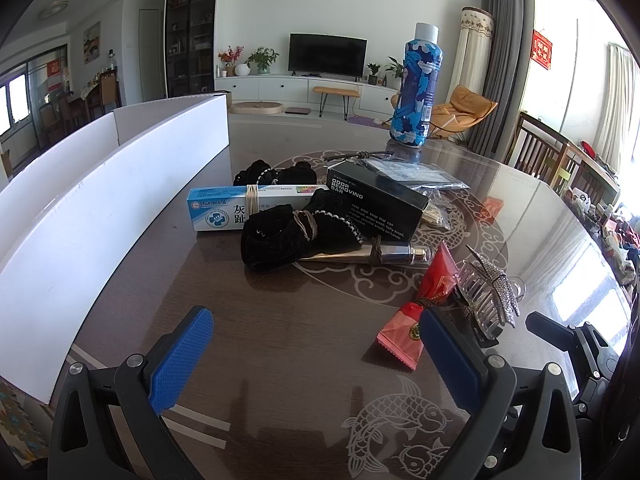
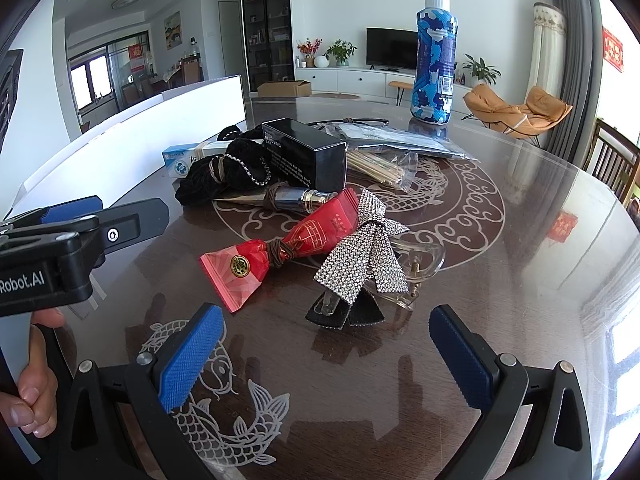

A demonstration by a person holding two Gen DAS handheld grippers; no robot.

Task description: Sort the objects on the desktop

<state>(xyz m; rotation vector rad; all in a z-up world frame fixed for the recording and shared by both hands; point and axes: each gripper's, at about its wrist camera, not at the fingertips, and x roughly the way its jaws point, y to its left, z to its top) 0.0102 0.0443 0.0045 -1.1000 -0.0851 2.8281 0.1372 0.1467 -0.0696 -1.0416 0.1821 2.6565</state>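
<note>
both grippers, left (image 1: 316, 360) and right (image 2: 326, 356), have fingers spread wide, empty. only the right view shows the hair clip (image 2: 360, 264) just ahead between its fingers, red packet (image 2: 280, 248) touching it, and the hand (image 2: 34, 392).

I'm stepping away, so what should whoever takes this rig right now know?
Left gripper: open, empty, over the table.
Right gripper: open, empty, facing the rhinestone bow clip.
Red packet lies touching the clip; black velvet scrunchies, black box, medicine box and blue bottle sit behind.
White divider box at the left; its inside is hidden.
Nothing visibly sorted; all of it remains.
</note>
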